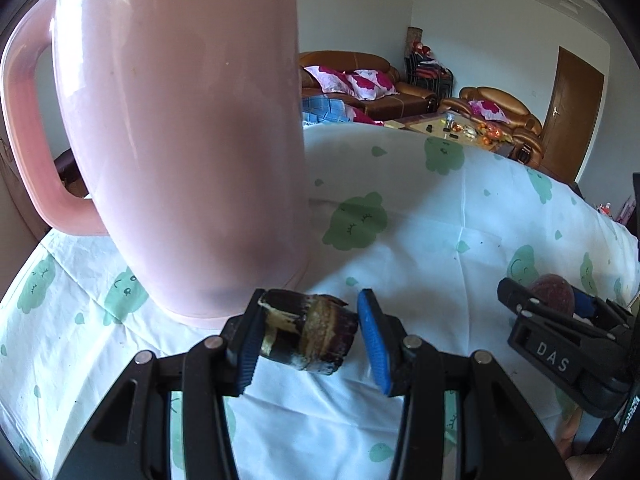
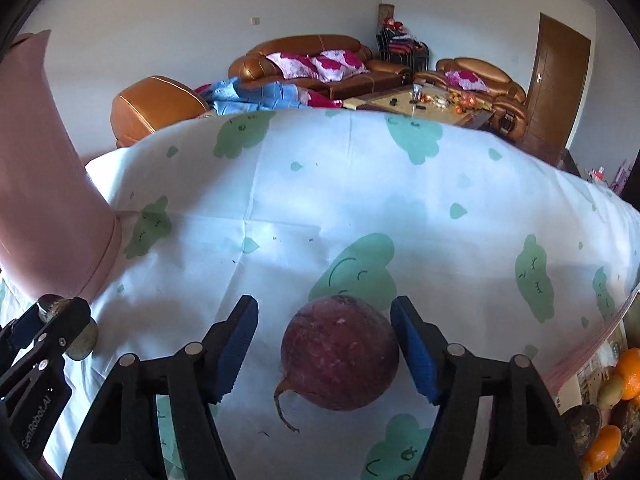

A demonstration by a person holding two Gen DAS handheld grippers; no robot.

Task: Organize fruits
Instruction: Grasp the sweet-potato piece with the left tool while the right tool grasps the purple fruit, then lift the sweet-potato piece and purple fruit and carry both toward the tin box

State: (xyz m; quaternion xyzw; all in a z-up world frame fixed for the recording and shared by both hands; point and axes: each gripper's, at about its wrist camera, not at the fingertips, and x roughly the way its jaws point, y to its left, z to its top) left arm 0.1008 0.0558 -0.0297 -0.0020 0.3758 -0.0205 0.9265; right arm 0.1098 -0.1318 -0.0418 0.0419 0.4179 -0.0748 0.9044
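Note:
A short dark brown and tan piece of fruit (image 1: 308, 338), peel blackened, sits crosswise between the blue pads of my left gripper (image 1: 309, 342), which is shut on it just above the cloth, right in front of the pink jug's base. A round purple fruit (image 2: 340, 354) with a curled stem lies on the cloth between the fingers of my right gripper (image 2: 324, 344). Its right pad (image 2: 416, 354) touches the fruit and the left pad stands clear, so the gripper is open. In the left wrist view the same fruit (image 1: 552, 290) shows inside the right gripper (image 1: 546, 300) at the far right.
A tall pink jug (image 1: 180, 140) with a handle stands on the left side of the table (image 2: 40, 200). The tablecloth (image 2: 360, 208) is white with green cloud prints. Oranges and other fruit (image 2: 624, 376) lie past the table's right edge. Sofas stand behind.

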